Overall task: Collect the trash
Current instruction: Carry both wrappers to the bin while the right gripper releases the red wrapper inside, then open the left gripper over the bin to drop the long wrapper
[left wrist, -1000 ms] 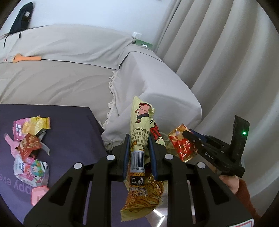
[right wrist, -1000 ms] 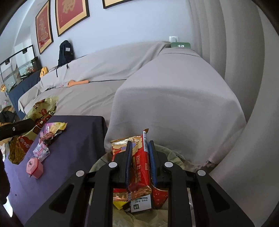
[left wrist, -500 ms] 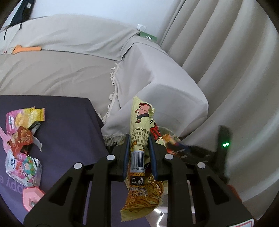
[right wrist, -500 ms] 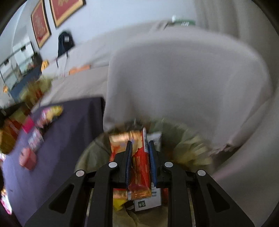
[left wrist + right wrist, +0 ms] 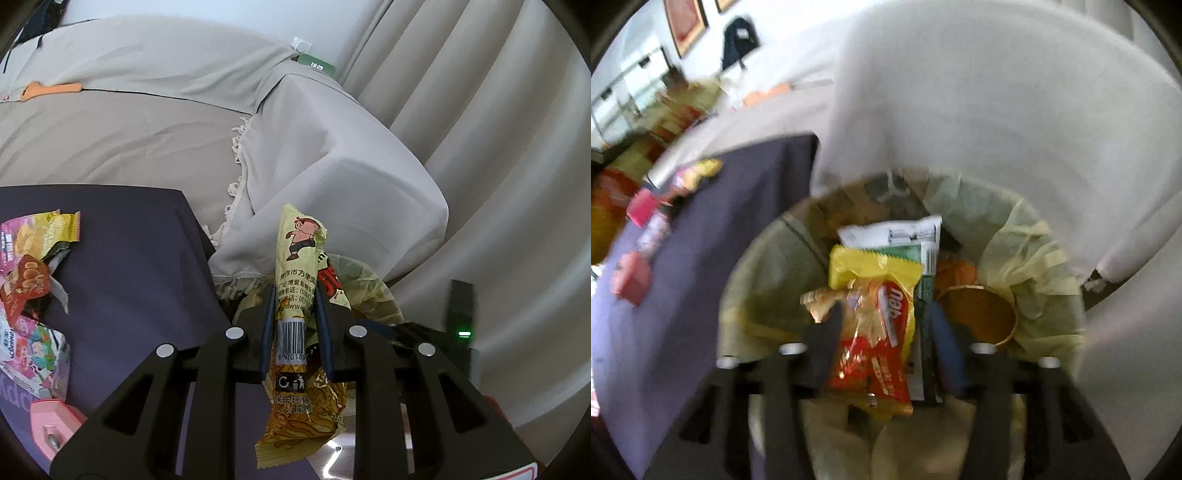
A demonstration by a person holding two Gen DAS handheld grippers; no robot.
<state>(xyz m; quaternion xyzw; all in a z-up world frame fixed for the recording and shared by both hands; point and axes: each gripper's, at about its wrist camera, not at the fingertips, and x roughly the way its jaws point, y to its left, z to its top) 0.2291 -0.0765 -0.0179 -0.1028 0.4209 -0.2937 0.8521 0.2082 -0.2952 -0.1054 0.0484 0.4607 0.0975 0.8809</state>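
My left gripper (image 5: 294, 325) is shut on a long yellow noodle-snack wrapper (image 5: 297, 266), holding it upright just above the near rim of a trash bin with a yellow-green liner (image 5: 373, 291). The right gripper's body (image 5: 458, 332) shows at the right of that view. In the blurred right wrist view my right gripper (image 5: 886, 332) points down into the bin liner (image 5: 1027, 251). Its jaws are opening, and a red and orange wrapper (image 5: 886, 354) lies loose between them, above other packets.
A purple table (image 5: 129, 277) at the left carries several wrappers (image 5: 26, 266) and a pink object (image 5: 51, 424). A grey-covered sofa (image 5: 332, 166) stands behind the bin, with curtains (image 5: 480, 129) at the right. A white packet (image 5: 894, 230) and a gold-rimmed round thing (image 5: 979, 314) lie in the bin.
My right gripper has dropped over the bin and its jaws have spread, letting go of the red wrapper. My left gripper has sunk a little with the yellow wrapper held.
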